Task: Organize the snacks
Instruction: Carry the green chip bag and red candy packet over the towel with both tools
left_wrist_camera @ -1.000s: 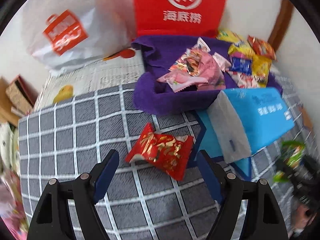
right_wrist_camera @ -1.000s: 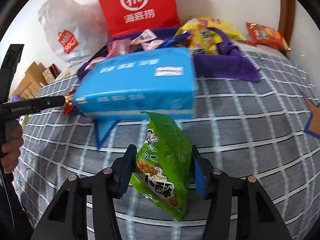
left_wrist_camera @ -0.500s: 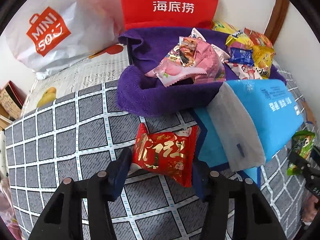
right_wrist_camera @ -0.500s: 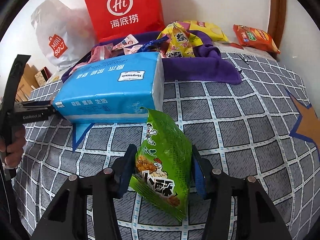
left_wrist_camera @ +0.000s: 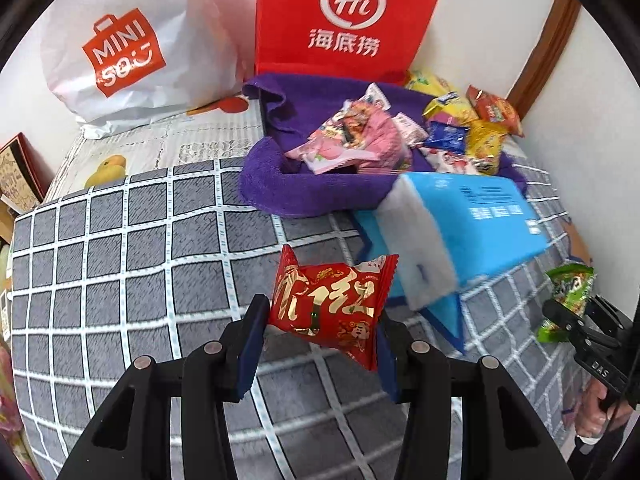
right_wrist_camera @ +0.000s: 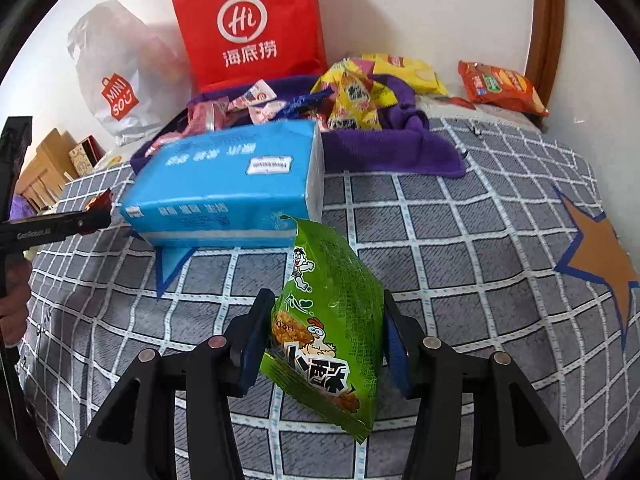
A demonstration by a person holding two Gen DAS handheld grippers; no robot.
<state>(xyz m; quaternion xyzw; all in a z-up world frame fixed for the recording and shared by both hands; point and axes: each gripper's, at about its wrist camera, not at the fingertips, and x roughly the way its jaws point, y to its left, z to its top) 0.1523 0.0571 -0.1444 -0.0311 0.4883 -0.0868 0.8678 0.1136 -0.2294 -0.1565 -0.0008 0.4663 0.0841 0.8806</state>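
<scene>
Our left claw (left_wrist_camera: 320,344) is closing on the red packet (left_wrist_camera: 334,306), now lifted off the bed; right claw (right_wrist_camera: 326,344) clamps the green packet (right_wrist_camera: 328,320) — 2 snacks secured.

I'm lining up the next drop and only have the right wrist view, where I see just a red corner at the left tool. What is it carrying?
Observer: A red snack packet with gold writing. It sits between the left tool's closing jaws, with a pad against each side.
Operator: Is there room at the near edge of the purple towel?
Observer: The purple towel's rolled near edge is bare. Pink packets lie just behind it.
Operator: What is beside the towel, toward the white bag?
Observer: A pale sheet printed with fruit lies there, and the white shopping bag stands on its far end.
</scene>
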